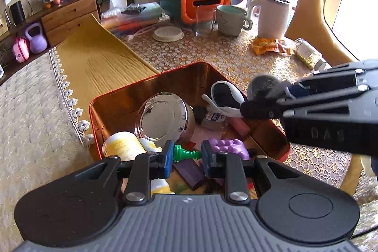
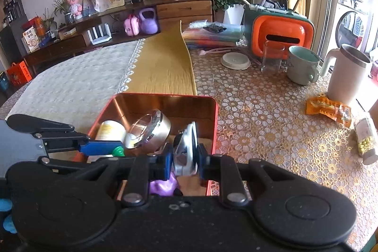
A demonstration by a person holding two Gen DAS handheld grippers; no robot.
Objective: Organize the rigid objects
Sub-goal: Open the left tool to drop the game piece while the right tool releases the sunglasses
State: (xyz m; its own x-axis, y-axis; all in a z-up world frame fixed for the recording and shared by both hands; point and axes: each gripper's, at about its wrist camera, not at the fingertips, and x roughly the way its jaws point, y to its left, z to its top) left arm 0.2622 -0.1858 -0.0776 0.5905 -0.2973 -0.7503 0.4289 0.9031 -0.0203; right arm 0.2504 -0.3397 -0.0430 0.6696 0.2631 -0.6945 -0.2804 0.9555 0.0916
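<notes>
While both loads are hung over the red tin (image 1: 151,84) for dropping, a green chess pawn (image 1: 186,154) is pinched by the left hand-held gripper (image 1: 185,156) and a white toy shoe (image 2: 186,152) by the right hand-held gripper (image 2: 185,158).

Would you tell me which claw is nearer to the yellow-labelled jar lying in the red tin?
Left. The left claw, holding a green chess pawn, hangs right beside the jar; the right claw is farther over, holding a white toy.

The left gripper (image 1: 187,155) pinches a green chess pawn (image 1: 186,153) over the red tin (image 1: 151,82); the right gripper (image 1: 257,100), at three o'clock, clamps a white toy (image 1: 224,96).
</notes>
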